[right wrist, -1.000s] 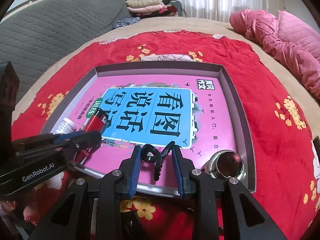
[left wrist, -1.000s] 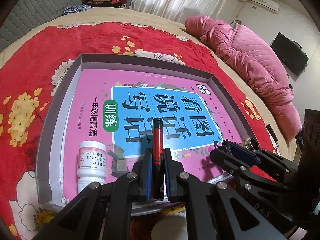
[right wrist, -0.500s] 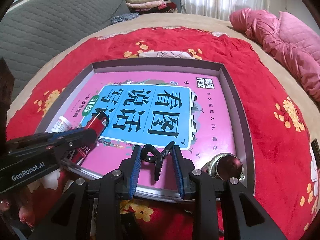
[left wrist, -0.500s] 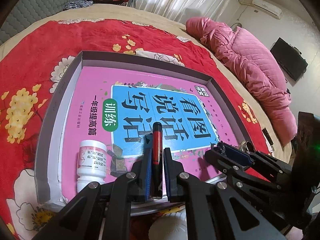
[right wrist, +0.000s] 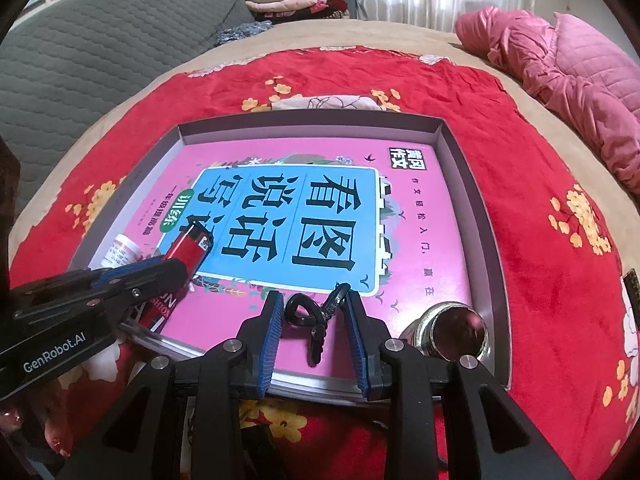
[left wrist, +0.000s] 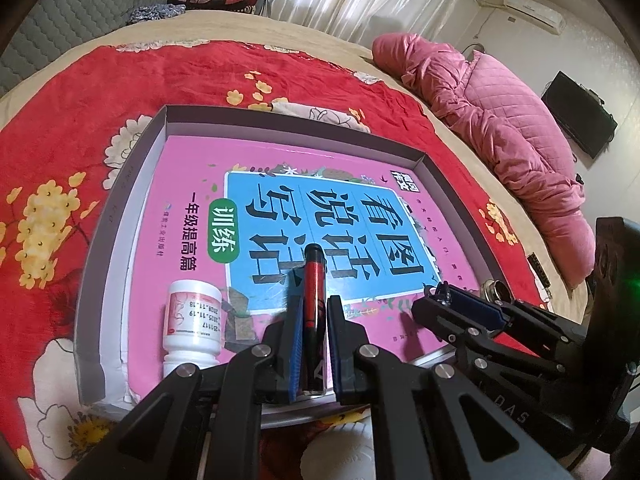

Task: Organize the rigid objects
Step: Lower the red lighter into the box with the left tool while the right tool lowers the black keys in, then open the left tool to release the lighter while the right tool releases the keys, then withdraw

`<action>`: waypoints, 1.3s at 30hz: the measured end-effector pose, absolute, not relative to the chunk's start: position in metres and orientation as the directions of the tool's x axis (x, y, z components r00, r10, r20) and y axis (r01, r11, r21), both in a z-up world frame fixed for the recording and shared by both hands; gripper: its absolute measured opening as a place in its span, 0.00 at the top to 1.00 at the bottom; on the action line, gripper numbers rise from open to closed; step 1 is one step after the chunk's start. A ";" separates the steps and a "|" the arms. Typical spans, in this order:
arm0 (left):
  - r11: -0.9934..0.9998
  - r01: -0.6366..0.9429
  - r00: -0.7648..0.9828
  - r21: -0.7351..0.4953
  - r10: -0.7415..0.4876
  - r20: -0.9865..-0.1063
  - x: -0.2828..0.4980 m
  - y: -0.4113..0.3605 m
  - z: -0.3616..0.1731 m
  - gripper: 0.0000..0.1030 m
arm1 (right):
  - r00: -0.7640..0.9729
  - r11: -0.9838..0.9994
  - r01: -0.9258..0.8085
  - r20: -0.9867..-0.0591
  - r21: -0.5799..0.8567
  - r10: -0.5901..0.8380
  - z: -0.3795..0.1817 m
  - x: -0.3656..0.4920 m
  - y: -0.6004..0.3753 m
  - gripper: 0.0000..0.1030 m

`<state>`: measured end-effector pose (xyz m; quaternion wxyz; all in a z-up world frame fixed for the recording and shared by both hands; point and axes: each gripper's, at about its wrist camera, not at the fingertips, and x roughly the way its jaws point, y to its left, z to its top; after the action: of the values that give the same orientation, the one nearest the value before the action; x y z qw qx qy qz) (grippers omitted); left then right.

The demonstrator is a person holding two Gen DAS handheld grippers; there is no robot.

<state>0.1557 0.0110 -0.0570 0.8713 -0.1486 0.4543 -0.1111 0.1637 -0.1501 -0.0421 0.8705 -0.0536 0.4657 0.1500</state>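
Bedroom setting: a red flowered blanket [left wrist: 80,128] carries a shallow grey box [left wrist: 120,216] lined with a pink book [left wrist: 192,168]. Over its near edge, the left gripper [left wrist: 312,320] is clamped on a red-and-black lighter [left wrist: 314,300], long axis running near to far, far end tilted up, probably ready to lay beside the white bottle [left wrist: 194,322]. Further right, the right gripper [right wrist: 314,320] pinches a black clip [right wrist: 316,320], near a metal cup [right wrist: 452,334].

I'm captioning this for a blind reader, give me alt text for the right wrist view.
The right gripper holds a black clip over a pink book lying in a shallow grey tray on a red floral blanket. At left, the left gripper grips a red lighter.
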 end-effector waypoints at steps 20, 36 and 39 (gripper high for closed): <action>0.927 0.050 0.571 -0.372 -0.332 -0.751 0.154 0.019 -0.054 0.76 | 0.542 0.939 -0.340 -0.805 0.050 0.239 -0.033 0.153 -0.149 0.68; 0.925 0.059 0.579 -0.376 -0.338 -0.742 0.154 0.018 -0.051 0.59 | 0.554 0.948 -0.315 -0.803 0.040 0.218 -0.029 0.150 -0.154 0.67; 0.925 0.062 0.582 -0.374 -0.338 -0.740 0.153 0.017 -0.050 0.59 | 0.557 0.949 -0.313 -0.802 0.038 0.216 -0.028 0.150 -0.155 0.67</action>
<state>0.1529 0.0168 -0.0498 0.8755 -0.1559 0.4429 -0.1142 0.1496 -0.1546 -0.0284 0.8806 -0.0546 0.4462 0.1502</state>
